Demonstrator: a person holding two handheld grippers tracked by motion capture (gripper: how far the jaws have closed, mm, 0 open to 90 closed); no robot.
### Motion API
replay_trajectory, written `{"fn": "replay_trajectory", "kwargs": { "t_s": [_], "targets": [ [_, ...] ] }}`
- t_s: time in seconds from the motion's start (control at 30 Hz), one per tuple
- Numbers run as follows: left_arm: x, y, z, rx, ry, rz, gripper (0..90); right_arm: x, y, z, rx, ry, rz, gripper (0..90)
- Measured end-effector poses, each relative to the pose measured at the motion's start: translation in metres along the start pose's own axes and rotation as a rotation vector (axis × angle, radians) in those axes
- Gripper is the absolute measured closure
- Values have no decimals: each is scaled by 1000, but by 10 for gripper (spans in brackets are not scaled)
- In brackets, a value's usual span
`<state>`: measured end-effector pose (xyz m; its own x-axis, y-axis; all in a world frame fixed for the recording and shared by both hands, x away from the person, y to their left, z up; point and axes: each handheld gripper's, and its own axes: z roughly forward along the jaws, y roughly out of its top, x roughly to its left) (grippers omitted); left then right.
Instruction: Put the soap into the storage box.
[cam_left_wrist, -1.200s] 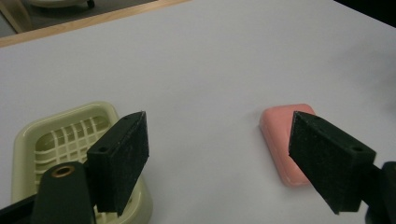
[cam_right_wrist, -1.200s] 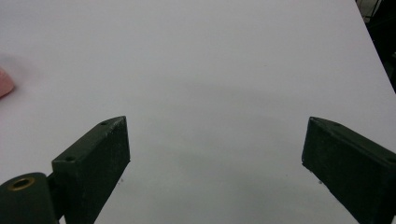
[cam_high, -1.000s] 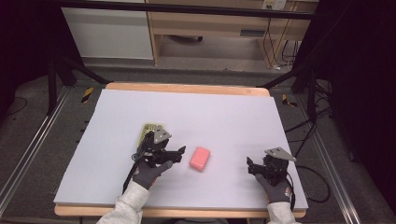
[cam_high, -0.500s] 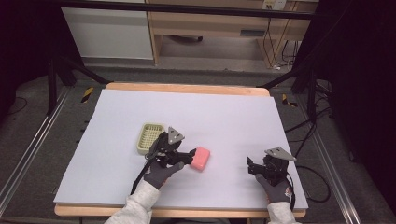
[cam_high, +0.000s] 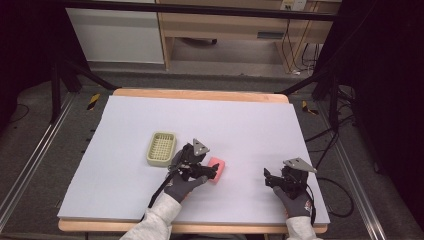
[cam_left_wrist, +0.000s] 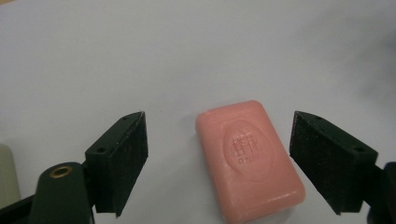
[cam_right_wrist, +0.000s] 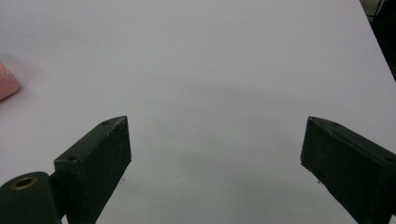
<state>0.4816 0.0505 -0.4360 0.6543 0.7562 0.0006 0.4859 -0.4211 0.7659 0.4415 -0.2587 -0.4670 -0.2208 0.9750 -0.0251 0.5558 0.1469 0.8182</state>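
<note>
Pink soap (cam_left_wrist: 250, 158) now sits between my left gripper's (cam_high: 212, 170) spread fingers (cam_left_wrist: 119, 163), just right of the soap dish (cam_high: 161, 148) I've moved off, ready to grab; right gripper (cam_high: 270, 178) idles open.

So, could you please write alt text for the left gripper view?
A pink soap bar lies flat on the pale table between the open black jaws of the left gripper, nearer the right jaw and touching neither. Its top face carries an embossed oval stamp.
</note>
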Motion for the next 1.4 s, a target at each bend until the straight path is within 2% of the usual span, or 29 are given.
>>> {"fn": "replay_trajectory", "kwargs": {
  "t_s": [0.33, 0.6, 0.87, 1.2, 1.4],
  "targets": [
    [-8, 0, 12, 37, -4, 17, 185, 0, 0, 0, 4, 0, 8, 87],
    [-12, -2, 24, 76, -21, 18, 184, -1, 0, 0, 3, -1, 8, 87],
    [-14, -5, 31, 106, -15, 15, 183, 0, 0, 0, 9, -2, 9, 87],
    [-15, -10, 39, 141, -42, -1, 250, 0, 0, 1, 14, -3, 8, 87],
    [-16, -11, 40, 158, -45, -6, 279, 0, 0, 1, 17, 0, 9, 87]
  ]
}}
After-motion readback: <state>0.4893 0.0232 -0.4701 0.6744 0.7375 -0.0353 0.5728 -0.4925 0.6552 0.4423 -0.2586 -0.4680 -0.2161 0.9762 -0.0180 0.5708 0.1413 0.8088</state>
